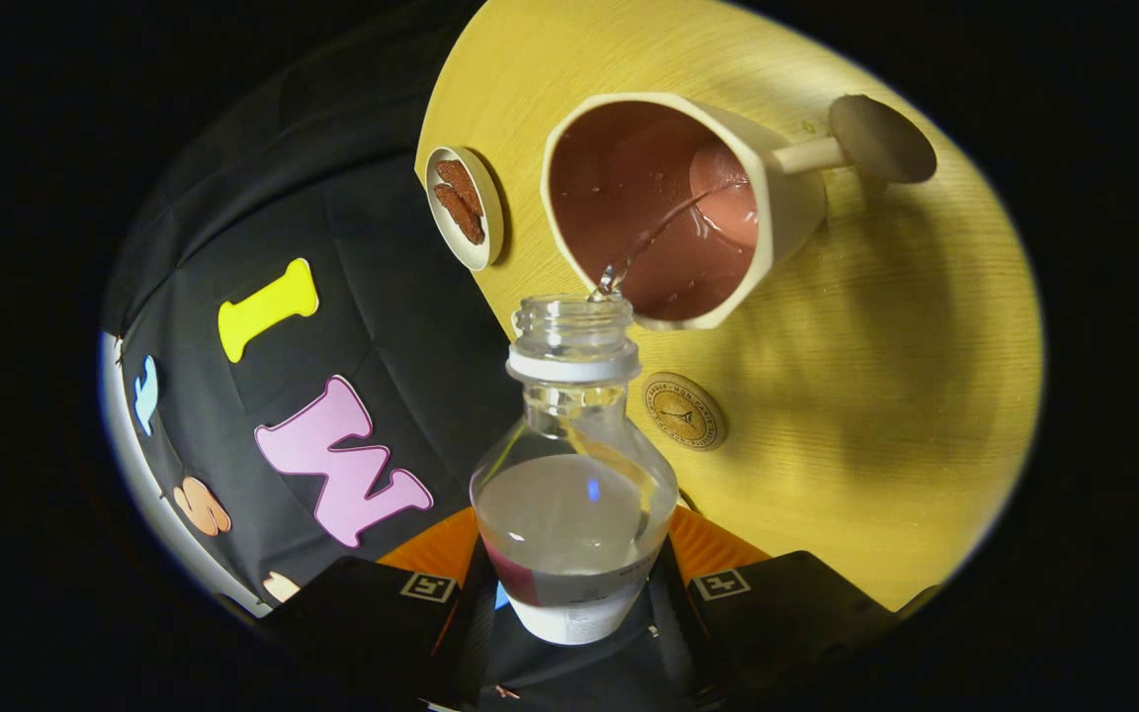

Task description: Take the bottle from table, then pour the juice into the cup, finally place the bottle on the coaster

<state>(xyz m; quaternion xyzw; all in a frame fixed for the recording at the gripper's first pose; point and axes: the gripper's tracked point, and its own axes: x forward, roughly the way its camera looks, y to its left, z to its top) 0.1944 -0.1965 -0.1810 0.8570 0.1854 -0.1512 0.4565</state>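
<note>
A: The gripper point(574, 593) has the clear plastic bottle point(574, 475) clamped between its two orange fingers point(441, 546), one pressing on each side of the lower body.

B: And the bottle is tipped forward. Its open threaded neck point(574, 331) sits right at the near rim of the cup point(668, 208).

A: A thin clear stream point(649, 242) leaves the mouth of the bottle and runs into the cup. The cup is cream outside and reddish-brown inside, and liquid is pooling against its far wall.

B: The bottle is roughly half full; the liquid level shows across its bulb.

A: The cup's handle ends in a round disc point(881, 138), on the side of the cup away from the bottle.

B: The round coaster point(684, 410) with a gold printed emblem lies flat on the yellow wooden table point(876, 396), just beside the bottle's neck and near the cup, with nothing on it.

A: On the other side of the cup, near the table's edge, is a small white dish point(466, 208) with brown pieces in it, apart from the cup.
</note>
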